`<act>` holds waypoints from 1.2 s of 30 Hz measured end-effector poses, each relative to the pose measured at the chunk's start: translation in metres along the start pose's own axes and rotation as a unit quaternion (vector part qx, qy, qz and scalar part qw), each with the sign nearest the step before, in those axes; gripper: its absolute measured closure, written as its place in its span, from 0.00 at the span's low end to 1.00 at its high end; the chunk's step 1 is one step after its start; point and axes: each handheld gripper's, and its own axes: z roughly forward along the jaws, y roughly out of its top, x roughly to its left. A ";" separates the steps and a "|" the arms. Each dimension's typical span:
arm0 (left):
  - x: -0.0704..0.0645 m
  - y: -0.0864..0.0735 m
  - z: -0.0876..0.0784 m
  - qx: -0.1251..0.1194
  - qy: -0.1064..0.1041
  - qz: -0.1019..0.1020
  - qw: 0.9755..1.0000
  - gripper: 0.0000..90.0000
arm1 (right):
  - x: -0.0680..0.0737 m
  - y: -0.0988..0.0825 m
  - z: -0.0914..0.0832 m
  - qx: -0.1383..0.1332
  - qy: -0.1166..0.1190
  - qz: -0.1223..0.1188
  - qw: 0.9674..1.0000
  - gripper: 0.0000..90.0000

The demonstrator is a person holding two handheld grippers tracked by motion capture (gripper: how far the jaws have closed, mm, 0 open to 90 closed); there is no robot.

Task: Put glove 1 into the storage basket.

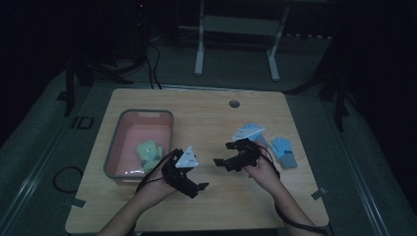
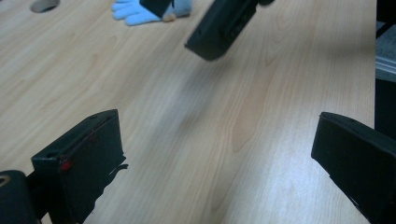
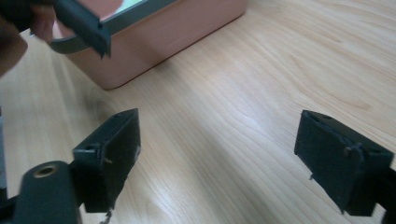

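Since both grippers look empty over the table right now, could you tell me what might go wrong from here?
1. The left gripper and right gripper face each other, both open and close together; their jaws could collide.
2. The blue gloves lie behind the right hand, so reaching back may drag the cable across them.
3. The left forearm sits beside the pink bin and might nudge it.

The tabletop (image 2: 196, 140) is pale wood-grain laminate, smooth, with a soft sheen. Each hand-held gripper, left (image 2: 215, 154) and right (image 3: 219, 154), has matt black plastic jaws with slightly rough, scuffed edges. The bin (image 3: 177, 32) looks like smooth pink plastic under a grey rim. The blue glove (image 2: 135, 11) is soft knitted cloth, and the green item (image 1: 149, 151) in the bin also looks like cloth.
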 end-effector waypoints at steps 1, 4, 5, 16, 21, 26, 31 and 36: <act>-0.002 -0.001 0.003 -0.003 -0.001 0.000 1.000 0.03 | 0.000 0.000 0.000 0.000 0.000 0.000 1.000 0.16; -0.004 -0.005 0.011 -0.003 -0.010 -0.003 1.000 0.03 | -0.004 -0.006 -0.005 -0.007 -0.008 0.005 1.000 0.15; -0.005 -0.006 0.014 -0.001 -0.011 -0.002 1.000 0.03 | -0.005 -0.008 -0.007 -0.008 -0.006 0.006 1.000 0.15; -0.020 -0.019 0.037 0.006 -0.030 0.008 0.999 0.03 | -0.018 -0.034 -0.021 -0.016 -0.028 -0.002 0.999 0.19; -0.024 -0.028 0.046 0.008 -0.033 0.003 0.999 0.03 | -0.022 -0.044 -0.026 -0.018 -0.026 0.005 0.999 0.15; -0.026 -0.037 0.051 0.006 -0.027 -0.001 1.000 0.03 | -0.028 -0.053 -0.028 -0.016 -0.027 0.023 0.999 0.15; -0.026 -0.045 0.052 0.001 -0.020 -0.004 1.000 0.03 | -0.033 -0.064 -0.030 -0.006 -0.045 0.017 0.999 0.19; -0.025 -0.051 0.050 -0.007 0.000 -0.006 1.000 0.03 | -0.041 -0.073 -0.037 -0.006 -0.067 0.023 0.997 0.29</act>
